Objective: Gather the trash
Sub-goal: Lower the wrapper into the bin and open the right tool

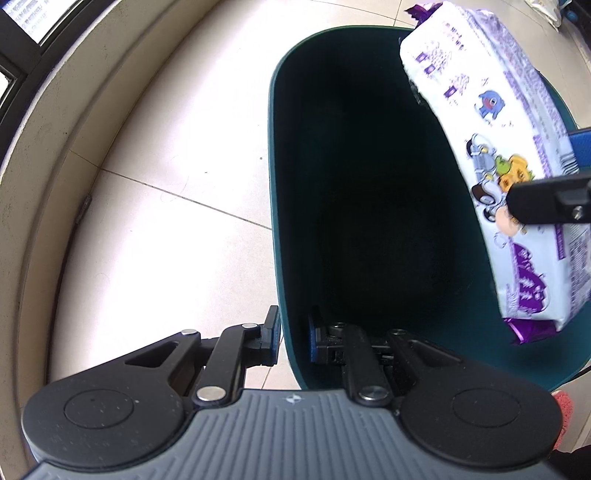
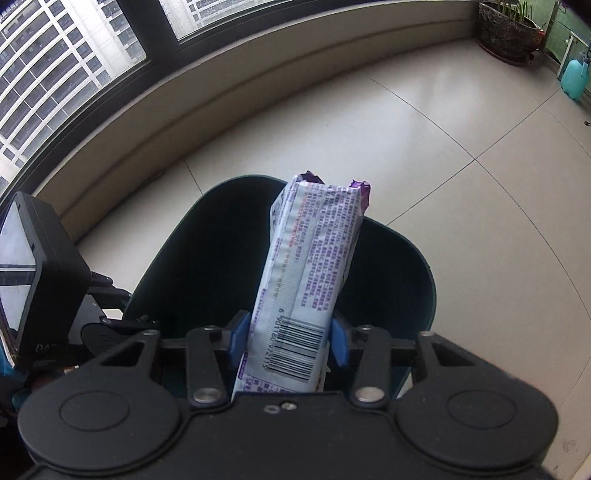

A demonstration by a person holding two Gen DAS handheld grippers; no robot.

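The left gripper [image 1: 293, 341] pinched the near rim of the dark green bin [image 1: 288, 206], one of its fingers [image 1: 272, 334] outside the wall and the other inside. The bin stood on the pale tiled floor [image 1: 166, 155] near a curved sill below the window [image 2: 74, 55]. The right gripper [image 2: 287, 338] held a white and purple wipes pack [image 2: 314, 266] between its blue-padded fingers [image 2: 238, 334], clamped near the barcode end. The pack hung tilted over the bin's open mouth, its far end above the rim. A potted plant [image 2: 508, 31] and a teal bottle [image 2: 574, 79] stood well apart on the floor.
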